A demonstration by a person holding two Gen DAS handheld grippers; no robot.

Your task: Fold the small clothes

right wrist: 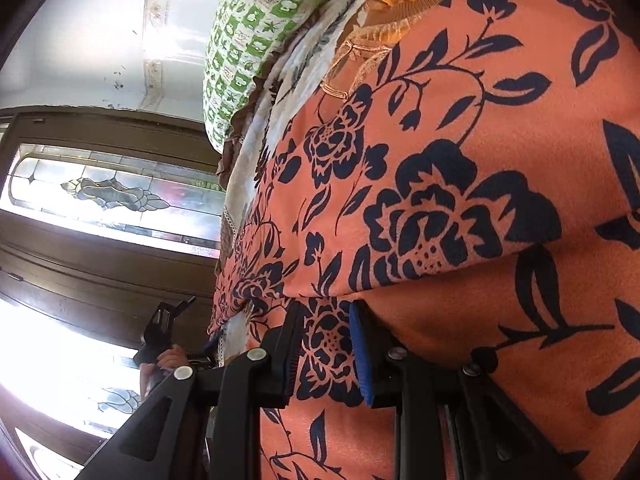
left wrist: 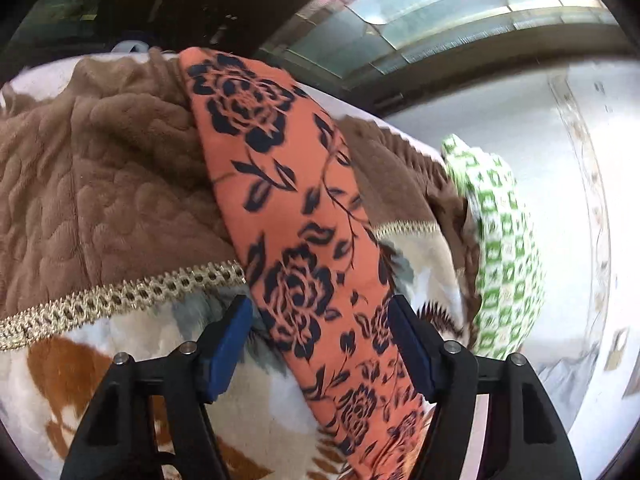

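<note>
1. The orange flowered garment (left wrist: pixel 304 240) lies as a narrow band across the bed's blanket (left wrist: pixel 100 184).
2. The right gripper (right wrist: pixel 324 348) pinches a fold of it.
3. The left gripper (left wrist: pixel 320 344) straddles the band, jaws apart, not yet pressing.
4. Likely a mid-fold step; next, the left needs a firm pinch.
5. A green checked pillow (left wrist: pixel 500 240) sits nearby.

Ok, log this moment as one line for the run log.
step: fold | left hand-held gripper: open, astride orange floral cloth | right hand-held gripper: shut on cloth | cloth lies on blanket | green pillow beside
</note>
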